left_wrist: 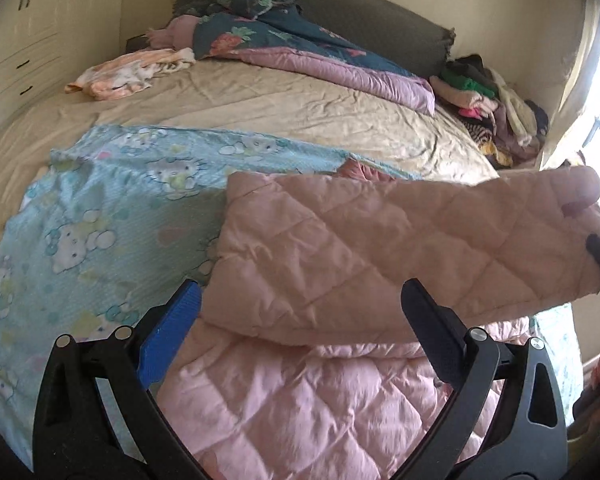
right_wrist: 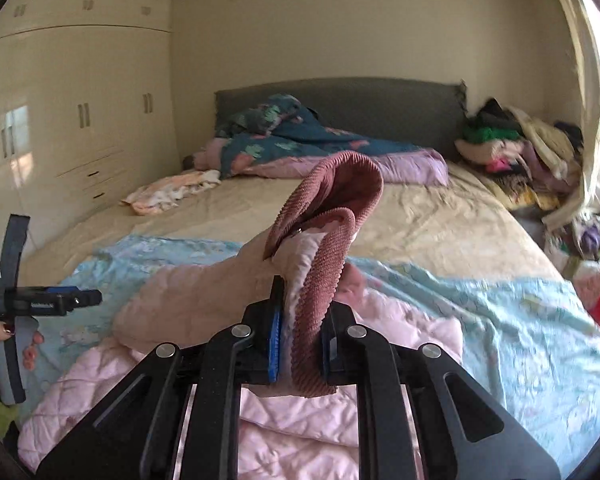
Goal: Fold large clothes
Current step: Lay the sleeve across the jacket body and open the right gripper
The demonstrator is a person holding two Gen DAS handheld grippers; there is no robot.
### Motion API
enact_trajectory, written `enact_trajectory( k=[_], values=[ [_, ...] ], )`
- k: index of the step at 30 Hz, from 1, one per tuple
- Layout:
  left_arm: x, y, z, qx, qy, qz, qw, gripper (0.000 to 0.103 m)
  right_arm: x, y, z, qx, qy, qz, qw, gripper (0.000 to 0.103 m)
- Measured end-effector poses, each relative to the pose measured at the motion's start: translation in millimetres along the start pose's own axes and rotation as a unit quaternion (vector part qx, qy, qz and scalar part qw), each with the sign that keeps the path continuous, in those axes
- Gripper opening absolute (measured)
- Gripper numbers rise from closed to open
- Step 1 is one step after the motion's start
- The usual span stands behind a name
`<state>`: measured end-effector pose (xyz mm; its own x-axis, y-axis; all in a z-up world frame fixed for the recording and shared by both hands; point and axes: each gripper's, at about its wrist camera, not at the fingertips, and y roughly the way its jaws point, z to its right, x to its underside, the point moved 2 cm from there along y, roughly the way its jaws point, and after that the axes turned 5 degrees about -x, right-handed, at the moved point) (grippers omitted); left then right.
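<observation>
now right hand-held gripper (right_wrist: 300,350) tight on the pink jacket's ribbed cuff (right_wrist: 324,216); left hand-held gripper (left_wrist: 300,300) spread, empty

Beige-sheeted bed (right_wrist: 440,216) with a grey headboard (right_wrist: 360,104) against the far wall. Dark floral quilt (right_wrist: 300,140) with lilac lining bunched at the head. Small peach-and-white cloth (right_wrist: 172,192) crumpled near the left edge. Light blue cartoon-cat sheet (left_wrist: 100,208) spread over the near part. Heap of mixed clothing (right_wrist: 516,152) beside the headboard on the right. Cream wardrobe (right_wrist: 80,112) with drawers along the left wall.
</observation>
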<state>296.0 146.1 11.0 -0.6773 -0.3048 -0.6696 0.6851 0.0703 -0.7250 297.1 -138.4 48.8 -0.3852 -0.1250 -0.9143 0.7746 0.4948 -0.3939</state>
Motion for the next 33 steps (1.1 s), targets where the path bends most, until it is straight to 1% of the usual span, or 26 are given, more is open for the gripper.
enact_trajectory(
  k=[5,8,12,16,19,24,26,28,30,31,32,33],
  values=[
    [-1.3,24.2,13.7,0.006,0.008,-0.017,0.9998,0.093,31.7,16.7,22.7,0.013,0.035,-0.028,0.999,0.013],
    [-1.2,34.6,21.9,0.013,0.014,-0.019,0.9996,0.093,44.8,24.2,27.4,0.016,0.051,-0.041,0.998,0.013],
    [1.4,47.2,30.0,0.018,0.018,-0.034,0.9991,0.093,60.4,31.0,32.2,0.02,0.064,-0.054,0.996,0.013],
    [3.7,59.8,35.0,0.016,0.023,-0.051,0.9983,0.093,68.5,36.2,34.4,0.022,0.076,-0.065,0.995,0.014],
    [8.3,69.2,38.6,0.022,0.026,-0.07,0.997,0.093,74.3,38.6,37.9,0.024,0.082,-0.074,0.994,0.014],
    [13.3,81.1,41.6,0.019,0.031,-0.086,0.9957,0.093,77.9,41.5,40.5,0.028,0.088,-0.084,0.992,0.017],
    [16.0,90.3,38.9,0.019,0.024,-0.101,0.9944,0.093,78.7,42.4,41.3,0.029,0.09,-0.089,0.992,0.024],
    [18.7,99.8,34.9,0.016,0.017,-0.113,0.9933,0.093,80.1,44.0,42.7,0.031,0.091,-0.099,0.99,0.028],
    [21.4,106.6,33.0,0.012,0.015,-0.119,0.9927,0.093,82.2,45.3,43.9,0.037,0.089,-0.112,0.989,0.039],
    [23.0,110.4,33.2,0.009,0.017,-0.121,0.9925,0.093,82.9,44.2,45.1,0.047,0.088,-0.113,0.989,0.052],
    [24.2,112.8,33.0,0.009,0.018,-0.121,0.9924,0.093,82.9,41.7,46.5,0.056,0.09,-0.112,0.988,0.057],
    [25.9,115.8,32.9,0.007,0.02,-0.122,0.9923,0.094,82.2,38.3,48.4,0.064,0.094,-0.107,0.988,0.058]
  ],
)
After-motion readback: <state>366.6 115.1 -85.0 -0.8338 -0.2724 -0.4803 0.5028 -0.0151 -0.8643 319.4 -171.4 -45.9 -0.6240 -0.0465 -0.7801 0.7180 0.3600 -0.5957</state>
